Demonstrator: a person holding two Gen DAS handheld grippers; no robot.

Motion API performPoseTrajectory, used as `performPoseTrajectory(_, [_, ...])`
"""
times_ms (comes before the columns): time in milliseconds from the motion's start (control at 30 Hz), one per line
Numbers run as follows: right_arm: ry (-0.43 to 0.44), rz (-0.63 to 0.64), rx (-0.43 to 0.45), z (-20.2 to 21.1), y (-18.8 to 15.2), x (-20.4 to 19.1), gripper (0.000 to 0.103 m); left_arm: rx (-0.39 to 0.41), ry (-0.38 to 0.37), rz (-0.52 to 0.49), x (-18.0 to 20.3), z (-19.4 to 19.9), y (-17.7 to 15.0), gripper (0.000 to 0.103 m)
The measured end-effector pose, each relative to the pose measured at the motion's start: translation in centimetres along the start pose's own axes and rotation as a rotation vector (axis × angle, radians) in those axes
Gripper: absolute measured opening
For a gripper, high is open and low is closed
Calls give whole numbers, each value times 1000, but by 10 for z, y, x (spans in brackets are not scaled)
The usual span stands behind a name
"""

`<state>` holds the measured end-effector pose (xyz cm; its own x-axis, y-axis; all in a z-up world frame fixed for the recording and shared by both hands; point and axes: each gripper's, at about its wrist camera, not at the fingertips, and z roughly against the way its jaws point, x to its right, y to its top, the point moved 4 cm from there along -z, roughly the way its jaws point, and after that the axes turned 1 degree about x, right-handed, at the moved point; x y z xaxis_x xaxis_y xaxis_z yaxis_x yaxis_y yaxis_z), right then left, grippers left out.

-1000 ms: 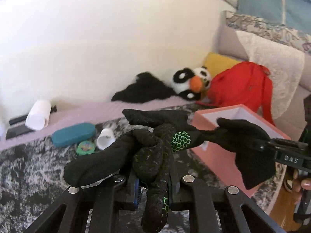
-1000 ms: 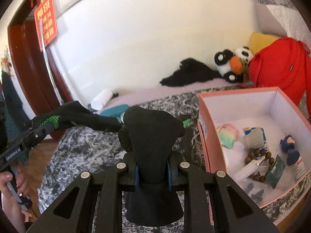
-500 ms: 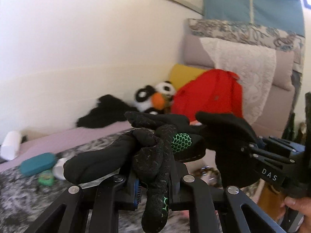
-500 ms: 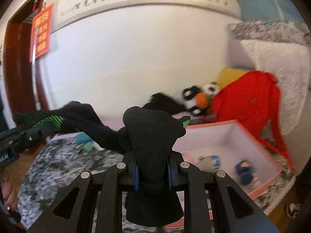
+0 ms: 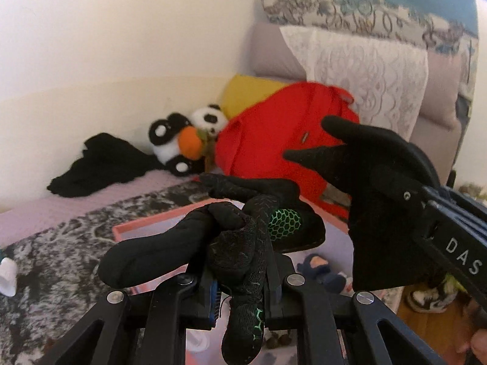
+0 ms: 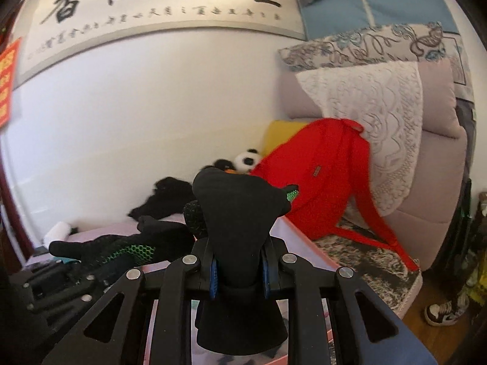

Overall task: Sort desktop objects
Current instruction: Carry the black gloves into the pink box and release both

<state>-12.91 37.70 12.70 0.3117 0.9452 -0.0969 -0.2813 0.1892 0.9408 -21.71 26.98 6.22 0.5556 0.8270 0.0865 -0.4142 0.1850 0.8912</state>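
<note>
A black glove (image 5: 243,243) with green honeycomb print hangs between both grippers above the pink box (image 5: 146,225). My left gripper (image 5: 240,276) is shut on its bunched fingers, which droop over the jaws. In the left wrist view my right gripper (image 5: 408,197) comes in from the right, shut on a black flap of glove fabric. In the right wrist view that flap (image 6: 237,213) stands up out of my right gripper (image 6: 240,273), and my left gripper (image 6: 70,270) shows low on the left. Whether this is one glove or a pair I cannot tell.
The box holds small items, among them a blue toy figure (image 5: 319,270). A red backpack (image 5: 274,140), a panda plush (image 5: 188,140) and black cloth (image 5: 103,164) lie by the wall. A white cup (image 5: 7,276) stands left. Sneakers (image 6: 441,313) sit on the floor.
Both grippers have carried the glove to the right and now hang over the pink box. The teal case and white roll have left the left wrist view. Both grips are unchanged.
</note>
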Motion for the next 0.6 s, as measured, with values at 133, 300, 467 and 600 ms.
performPoseTrajectory(133, [36, -27, -52, -32, -11, 11, 28, -37, 45, -62, 13, -33, -12, 49])
performPoseTrajectory(300, [55, -116, -217, -77, -42, 29, 102, 52, 198, -143, 20, -20, -20, 97])
performPoseTrajectory(467, [33, -114, -158, -65, -34, 34, 102, 88, 218, -143, 17, 8, -14, 98])
performPoseTrajectory(600, [23, -118, -75, -39, -22, 28, 102, 117, 247, -117, 5, 33, -7, 98])
